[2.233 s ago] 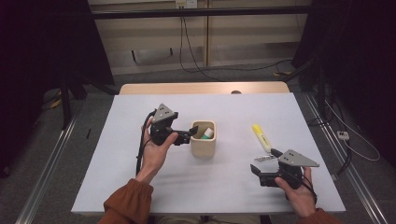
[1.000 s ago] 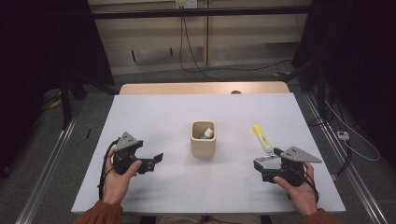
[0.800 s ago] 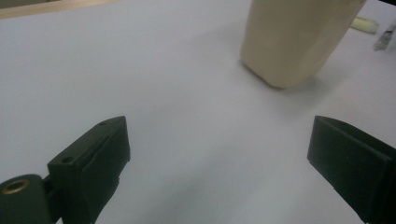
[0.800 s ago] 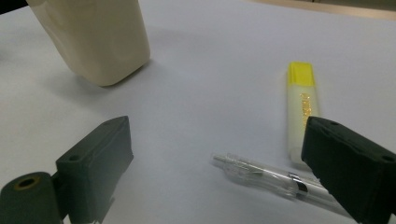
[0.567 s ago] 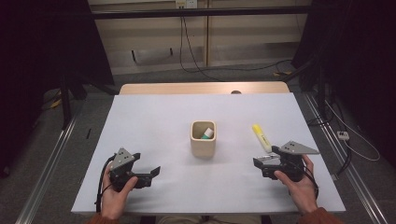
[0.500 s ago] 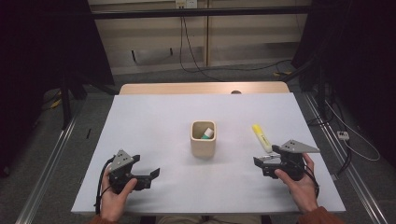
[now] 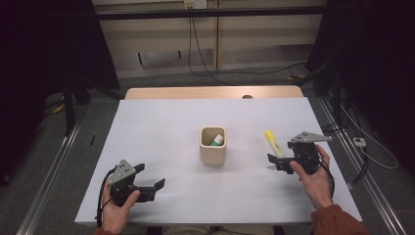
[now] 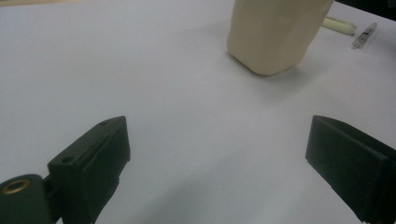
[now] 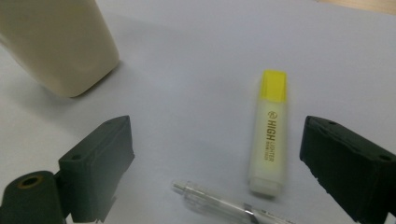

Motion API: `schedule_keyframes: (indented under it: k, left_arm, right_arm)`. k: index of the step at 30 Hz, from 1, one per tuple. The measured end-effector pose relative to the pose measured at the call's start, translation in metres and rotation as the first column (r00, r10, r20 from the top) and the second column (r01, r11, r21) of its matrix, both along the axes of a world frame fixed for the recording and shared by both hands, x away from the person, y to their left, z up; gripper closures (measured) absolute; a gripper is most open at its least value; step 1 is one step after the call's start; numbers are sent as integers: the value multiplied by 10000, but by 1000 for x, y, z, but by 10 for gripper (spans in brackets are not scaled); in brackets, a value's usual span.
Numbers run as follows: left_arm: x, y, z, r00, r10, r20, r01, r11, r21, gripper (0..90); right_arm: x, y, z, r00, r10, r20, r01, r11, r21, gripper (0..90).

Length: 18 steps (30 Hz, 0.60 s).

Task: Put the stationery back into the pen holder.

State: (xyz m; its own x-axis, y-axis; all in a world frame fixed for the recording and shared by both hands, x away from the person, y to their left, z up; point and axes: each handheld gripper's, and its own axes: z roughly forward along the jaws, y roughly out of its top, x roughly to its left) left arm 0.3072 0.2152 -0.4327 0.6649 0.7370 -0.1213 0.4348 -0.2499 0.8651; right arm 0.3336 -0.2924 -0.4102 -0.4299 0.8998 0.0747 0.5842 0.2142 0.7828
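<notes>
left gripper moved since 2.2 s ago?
Yes. The left gripper was at the left side of the beige cup then; it has pulled back toward the person, to the table's near-left corner, well clear of the cup, jaws open.

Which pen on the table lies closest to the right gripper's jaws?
The clear pen, just ahead of the right gripper; the yellow highlighter lies slightly farther out.
</notes>
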Motion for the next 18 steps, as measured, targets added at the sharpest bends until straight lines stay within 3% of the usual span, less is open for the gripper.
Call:
schedule_keyframes:
  k: [7, 10, 18]
  left_arm:
    - [0, 1, 0, 10000, 26, -17, -26, 10000, 53, 65]
    - [0, 2, 0, 10000, 59, -14, -59, 10000, 6, 65]
    - [0, 2, 0, 10000, 91, -32, -91, 10000, 7, 65]
  right_arm:
    - [22, -5, 5, 9989, -161, -432, 156, 9998, -115, 87]
    - [31, -6, 6, 9962, 26, -869, -12, 9999, 167, 102]
    - [52, -2, 7, 9929, 64, -1184, -107, 9993, -361, 102]
